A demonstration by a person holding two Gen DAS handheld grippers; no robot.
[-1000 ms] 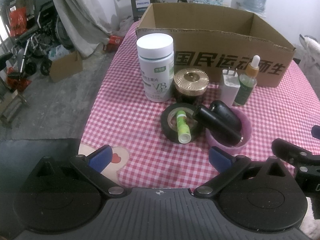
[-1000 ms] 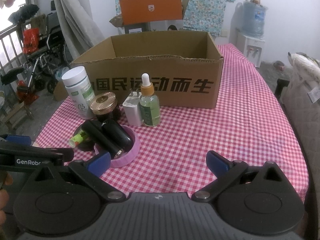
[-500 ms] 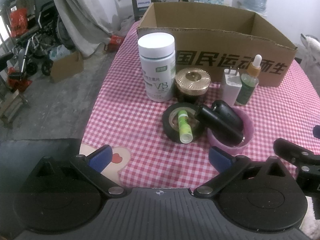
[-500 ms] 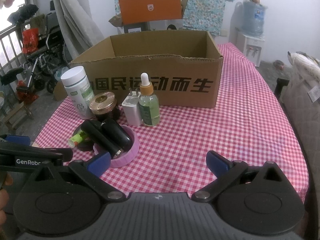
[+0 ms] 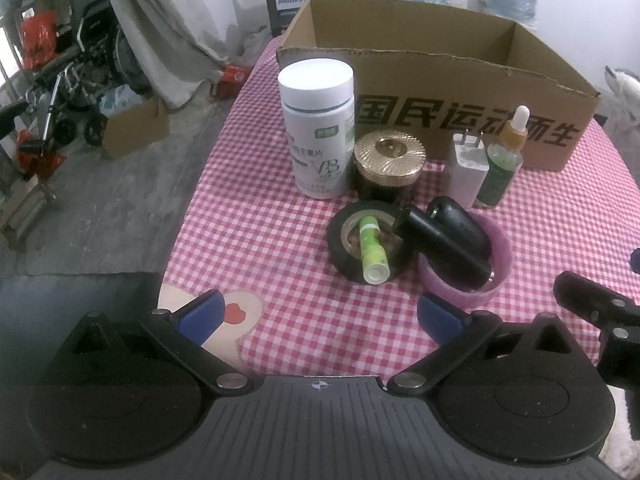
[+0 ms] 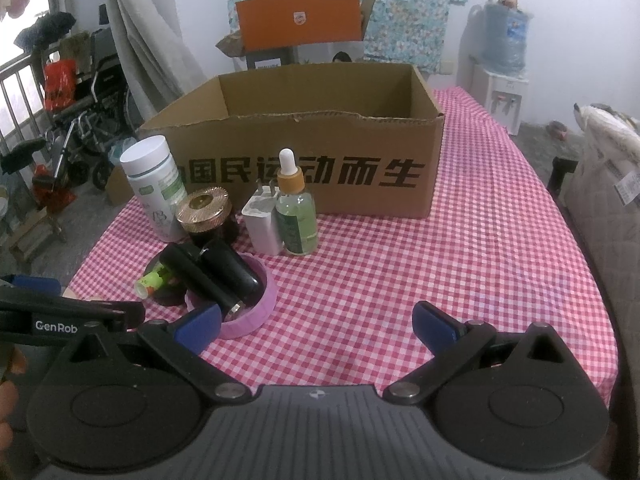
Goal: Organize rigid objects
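Left wrist view shows the left gripper [image 5: 318, 316] spread wide and empty, hovering at the near edge of the checked table [image 5: 256, 232], with nothing between its blue pads. The right gripper [image 6: 316, 326] is likewise spread and holds nothing, low over the near side of the cloth.

By these pictures the sorting has hardly begun, if at all. The cardboard box [image 6: 312, 148] at the far side stands open, and what shows of its inside looks bare, though its floor is hidden behind the front wall, so I cannot be sure. All the small things are out on the cloth in front of it, left of centre: the white pill bottle [image 5: 318, 132] upright, the gold-lidded jar [image 5: 386, 164] just beside it on the right, then the white charger [image 5: 468, 172] and the dropper bottle [image 5: 500, 160] touching. Nearer, a green tube [image 5: 372, 250] lies across the black tape roll [image 5: 366, 246], and two black cylinders [image 5: 448, 242] rest tilted in the pink ring [image 5: 494, 284].

Judging from that, every piece is left to move, presumably into the box.
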